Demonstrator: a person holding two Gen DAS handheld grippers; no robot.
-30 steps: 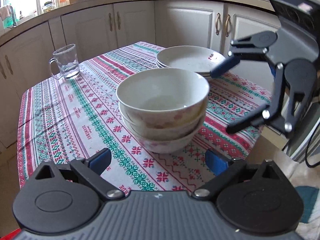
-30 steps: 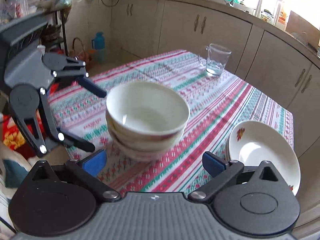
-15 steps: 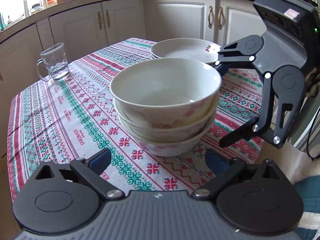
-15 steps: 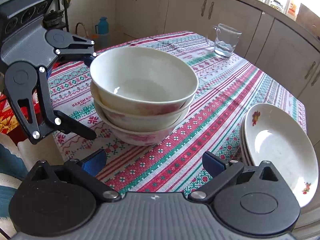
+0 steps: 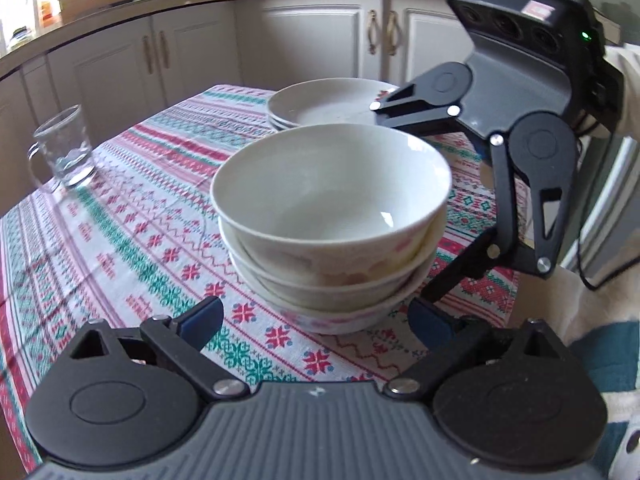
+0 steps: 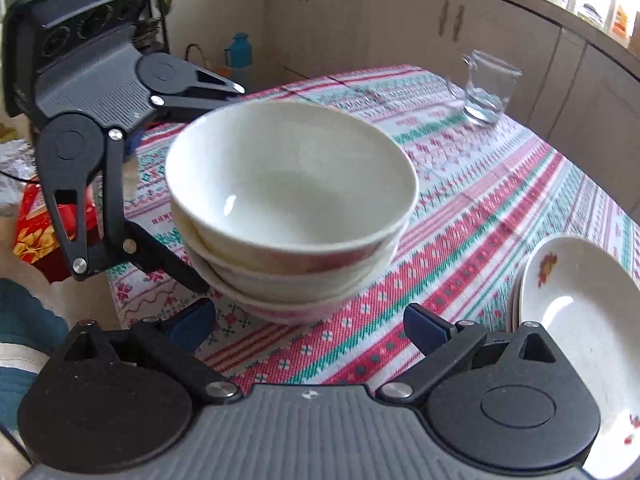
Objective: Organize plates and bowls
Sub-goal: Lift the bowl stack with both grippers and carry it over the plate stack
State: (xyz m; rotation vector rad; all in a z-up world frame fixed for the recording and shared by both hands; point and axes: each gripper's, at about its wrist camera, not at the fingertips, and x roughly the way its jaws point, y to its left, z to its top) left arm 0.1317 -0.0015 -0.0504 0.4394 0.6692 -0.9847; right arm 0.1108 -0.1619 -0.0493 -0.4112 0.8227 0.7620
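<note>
Kitchen table, patterned cloth — my bowls, three nested, sit mid-table. Glazed, slippery, heavy together, chippable; I'd clasp the stack low, opposite sides. Left gripper and right gripper spread wide, flanking it, holding nothing. Plates stacked nearby.

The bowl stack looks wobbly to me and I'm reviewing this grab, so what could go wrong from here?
1. The top bowl sits off-centre in the bowl stack; an uneven squeeze could slide it off.
2. Both claws are open, the left claw and right claw closing in from opposite sides near the table edge; a shove could push the stack over it.
3. The plates lie close beside the right claw and could get knocked.
</note>
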